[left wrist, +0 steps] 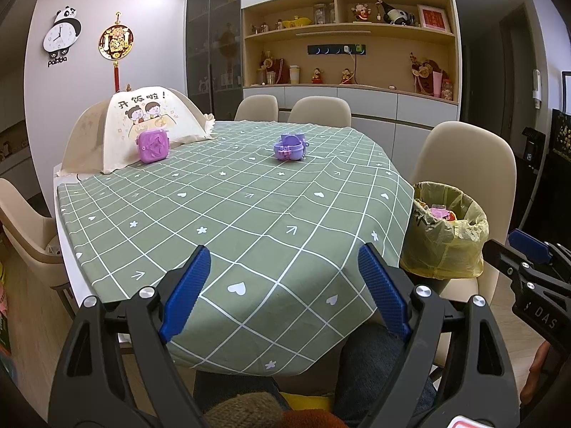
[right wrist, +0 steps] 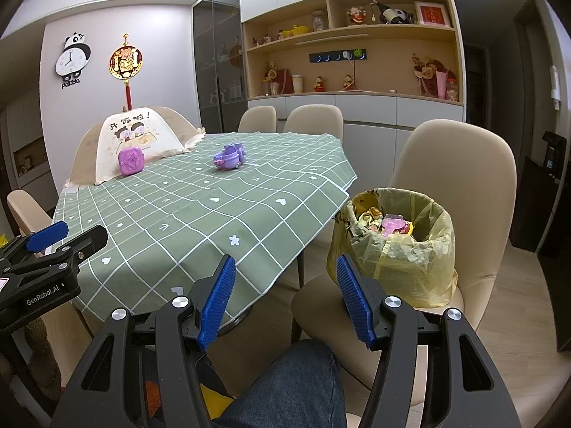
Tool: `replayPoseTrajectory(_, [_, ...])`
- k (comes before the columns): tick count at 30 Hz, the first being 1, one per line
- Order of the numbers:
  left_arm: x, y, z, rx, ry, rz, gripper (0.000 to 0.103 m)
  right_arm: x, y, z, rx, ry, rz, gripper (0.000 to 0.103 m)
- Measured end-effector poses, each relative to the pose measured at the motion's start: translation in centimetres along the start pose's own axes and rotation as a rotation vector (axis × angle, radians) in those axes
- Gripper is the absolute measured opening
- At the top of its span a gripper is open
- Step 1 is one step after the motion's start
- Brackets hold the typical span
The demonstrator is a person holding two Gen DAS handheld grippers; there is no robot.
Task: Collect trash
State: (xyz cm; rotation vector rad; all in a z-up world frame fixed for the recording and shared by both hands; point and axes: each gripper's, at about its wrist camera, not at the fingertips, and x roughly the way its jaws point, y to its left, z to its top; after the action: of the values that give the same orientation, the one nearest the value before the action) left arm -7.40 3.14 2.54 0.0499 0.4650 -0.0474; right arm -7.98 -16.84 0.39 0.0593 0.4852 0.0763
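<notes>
A bin lined with a yellow bag point(left wrist: 446, 235) point(right wrist: 396, 246) stands on a beige chair beside the table and holds wrappers and a pink item. On the green checked tablecloth point(left wrist: 232, 214) point(right wrist: 200, 207) far away sit a purple square case point(left wrist: 152, 146) point(right wrist: 131, 161) and a purple toy point(left wrist: 289, 147) point(right wrist: 230, 157). My left gripper point(left wrist: 283, 260) is open and empty above the table's near edge. My right gripper point(right wrist: 285, 271) is open and empty, low, between the table and the bin.
A cream food cover point(left wrist: 142, 125) point(right wrist: 135, 135) stands at the table's far left. Beige chairs point(left wrist: 321, 110) point(right wrist: 456, 164) ring the table. A shelf cabinet point(left wrist: 349, 42) lines the back wall. The person's knees point(right wrist: 292, 385) are below the grippers.
</notes>
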Motion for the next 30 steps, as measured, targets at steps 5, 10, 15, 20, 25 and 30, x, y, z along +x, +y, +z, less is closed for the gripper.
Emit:
replayPoseTrajectory(5, [0.02, -0.08, -0.04, 0.0, 0.001, -0.002, 0.08, 0.0, 0.0, -0.03, 0.0, -0.001, 0.0, 0.056])
replayPoseTrajectory(10, [-0.02, -0.13, -0.06, 0.0, 0.002, -0.002, 0.08, -0.02, 0.02, 0.01, 0.0, 0.0, 0.0, 0.056])
replayPoseTrajectory(15, [-0.08, -0.2, -0.08, 0.001, 0.002, -0.003, 0.08, 0.0, 0.01, -0.01, 0.001, 0.0, 0.0, 0.056])
replayPoseTrajectory(20, [-0.11, -0.21, -0.07, 0.0, 0.001, -0.002, 0.08, -0.03, 0.01, 0.0, 0.001, -0.001, 0.0, 0.056])
replayPoseTrajectory(25, [-0.15, -0.25, -0.08, 0.0, 0.001, -0.002, 0.08, -0.01, 0.02, -0.01, 0.002, 0.001, 0.0, 0.056])
replayPoseTrajectory(30, [-0.12, -0.29, -0.02, 0.006, -0.001, -0.006, 0.08, -0.01, 0.0, -0.02, 0.002, 0.001, -0.001, 0.056])
